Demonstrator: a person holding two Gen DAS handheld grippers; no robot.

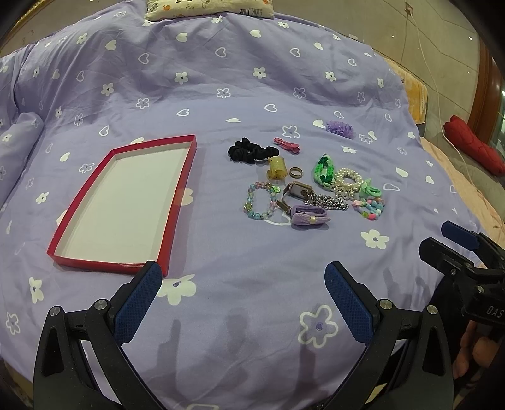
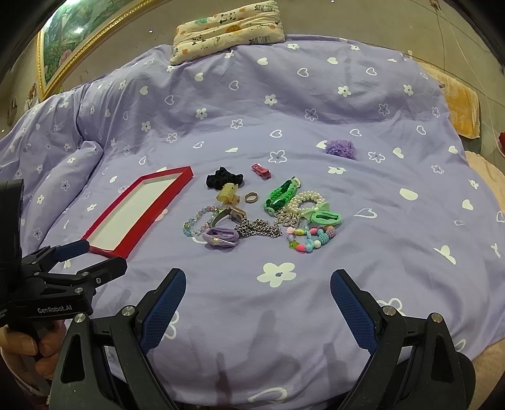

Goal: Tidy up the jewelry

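Note:
A shallow red tray (image 1: 184, 176) (image 2: 176, 187) with a white bottom lies empty on the purple bedspread. To its right sits a loose pile of jewelry: black scrunchie (image 1: 249, 151) (image 2: 222, 180), pink clip (image 1: 285, 145) (image 2: 262, 171), yellow claw clip (image 1: 277, 167), ring (image 1: 296, 172) (image 2: 251, 197), watch (image 1: 296, 190), beaded bracelet (image 1: 260, 202) (image 2: 197, 222), silver chain (image 1: 329, 202) (image 2: 260, 229), green braid (image 1: 323, 168) (image 2: 279, 192), pearl bracelet (image 1: 348, 179) (image 2: 304, 200). My left gripper (image 1: 243, 276) hovers open near the tray's front corner. My right gripper (image 2: 257, 282) is open, short of the pile.
A purple flower scrunchie (image 1: 339, 127) (image 2: 341, 148) lies apart behind the pile. A patterned pillow (image 2: 227, 30) rests at the head of the bed. A red cushion (image 1: 473, 146) and an orange towel (image 2: 460, 107) lie off the bed's right side. A hand (image 2: 22, 350) holds the left gripper's handle.

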